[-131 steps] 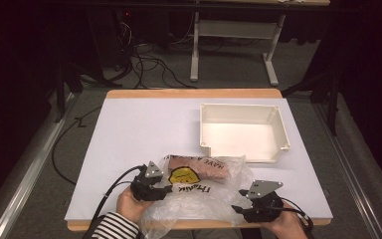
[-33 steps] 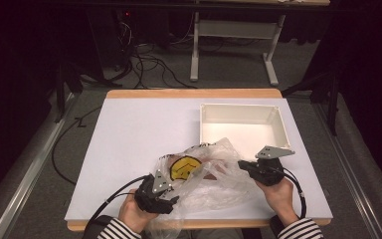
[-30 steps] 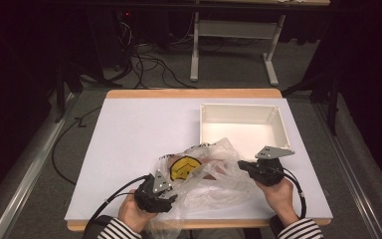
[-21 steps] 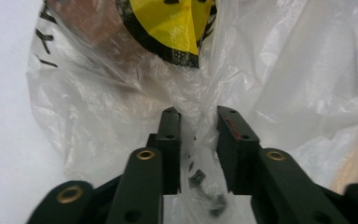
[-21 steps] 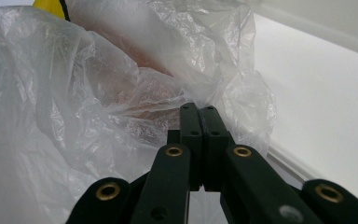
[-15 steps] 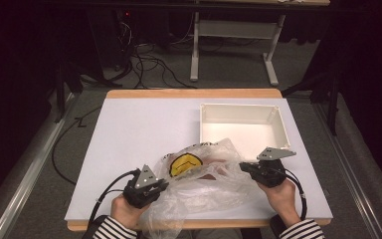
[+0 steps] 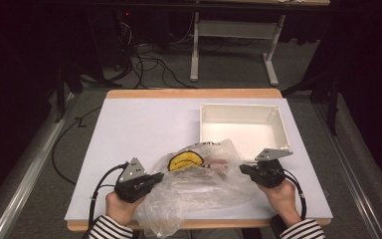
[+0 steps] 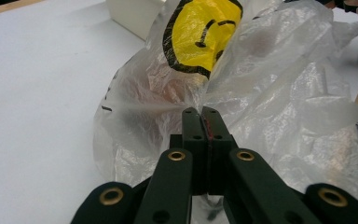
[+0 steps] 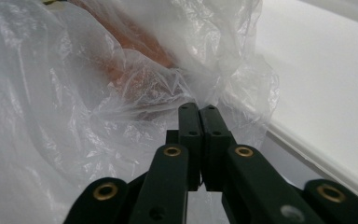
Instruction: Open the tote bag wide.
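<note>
A crumpled clear plastic bag [image 7: 204, 181] with a yellow smiley face [image 7: 185, 160] lies at the table's front middle, stretched between both grippers. Something reddish-brown [image 8: 168, 88] shows dimly through the film. My left gripper [image 7: 156, 178] is at the bag's left side. In the left gripper view its jaws are pressed together at the gripper's tip [image 8: 200, 112], pinching a pleat of the bag [image 8: 270, 93] below the smiley face [image 8: 205, 32]. My right gripper [image 7: 242, 169] is at the bag's right edge, shut [image 9: 199, 108] on the film [image 9: 51, 93], with the reddish item [image 9: 135, 51] beyond.
An empty white tray [image 7: 243, 127] stands at the back right of the white table top [image 7: 139, 129], just behind the bag and my right gripper. Its wall [image 9: 331, 93] runs close along the right gripper's side. The table's front edge lies right under both hands.
The bag, flat 4.4 s ago, is now lifted and spread. My right gripper moved back toward the tray and has held still since. In the last second my left gripper drew left.
</note>
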Demonstrator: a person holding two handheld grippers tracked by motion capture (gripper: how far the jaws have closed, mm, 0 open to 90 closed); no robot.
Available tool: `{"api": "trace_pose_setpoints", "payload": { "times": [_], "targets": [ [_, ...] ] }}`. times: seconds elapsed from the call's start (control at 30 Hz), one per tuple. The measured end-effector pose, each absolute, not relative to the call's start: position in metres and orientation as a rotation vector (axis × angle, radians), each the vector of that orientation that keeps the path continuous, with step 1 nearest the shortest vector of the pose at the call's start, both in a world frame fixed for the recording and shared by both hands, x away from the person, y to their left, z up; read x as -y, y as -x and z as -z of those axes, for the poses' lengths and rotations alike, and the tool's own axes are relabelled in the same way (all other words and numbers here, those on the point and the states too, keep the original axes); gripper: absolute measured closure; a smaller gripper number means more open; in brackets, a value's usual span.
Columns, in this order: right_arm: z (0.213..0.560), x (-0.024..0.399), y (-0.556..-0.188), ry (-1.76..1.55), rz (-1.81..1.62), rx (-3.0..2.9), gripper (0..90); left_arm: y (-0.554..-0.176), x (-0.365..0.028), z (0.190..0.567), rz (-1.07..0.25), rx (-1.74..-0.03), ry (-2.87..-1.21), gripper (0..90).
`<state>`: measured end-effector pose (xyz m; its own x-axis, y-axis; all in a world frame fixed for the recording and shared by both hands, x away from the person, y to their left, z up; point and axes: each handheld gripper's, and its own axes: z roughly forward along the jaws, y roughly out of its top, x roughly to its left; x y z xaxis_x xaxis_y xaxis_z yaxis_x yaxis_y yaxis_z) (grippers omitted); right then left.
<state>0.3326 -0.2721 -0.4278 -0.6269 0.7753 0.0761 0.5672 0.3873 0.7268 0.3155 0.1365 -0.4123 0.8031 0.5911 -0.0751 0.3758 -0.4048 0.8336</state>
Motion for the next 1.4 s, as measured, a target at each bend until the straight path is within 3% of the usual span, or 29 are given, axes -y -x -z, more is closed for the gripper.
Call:
{"api": "trace_pose_setpoints", "payload": {
  "times": [0.13,0.17,0.2,0.3,0.47,0.67,1.27,1.33,1.37,1.4],
  "targets": [
    [0.418,0.271,-0.319,-1.138,-1.153,-2.318,66.4,-0.316,-0.138,0.410,-0.281,-0.728,-2.031,90.0],
    [0.418,0.271,-0.319,-1.138,-1.153,-2.318,66.4,-0.316,-0.138,0.410,-0.281,-0.728,-2.031,90.0],
    [0.414,0.271,-0.311,-1.104,-1.178,-2.314,58.5,-0.316,-0.138,0.409,-0.281,-0.729,-2.033,90.0],
    [0.410,0.270,-0.303,-1.061,-1.194,-2.312,54.5,-0.316,-0.137,0.409,-0.286,-0.728,-2.036,90.0],
    [0.398,0.262,-0.278,-0.942,-1.205,-2.307,39.6,-0.318,-0.135,0.408,-0.288,-0.738,-2.040,90.0],
    [0.404,0.247,-0.274,-0.870,-1.094,-2.372,31.5,-0.321,-0.131,0.409,-0.290,-0.743,-2.050,90.0],
    [0.415,0.230,-0.273,-0.788,-1.014,-2.490,26.5,-0.326,-0.131,0.405,-0.289,-0.759,-2.042,90.0],
    [0.418,0.230,-0.276,-0.806,-0.982,-2.498,29.9,-0.326,-0.131,0.405,-0.287,-0.759,-2.038,90.0],
    [0.421,0.230,-0.280,-0.823,-0.955,-2.517,44.0,-0.326,-0.130,0.405,-0.287,-0.758,-2.038,90.0],
    [0.421,0.230,-0.280,-0.823,-0.955,-2.517,44.0,-0.326,-0.130,0.405,-0.287,-0.757,-2.038,90.0]
  ]
}}
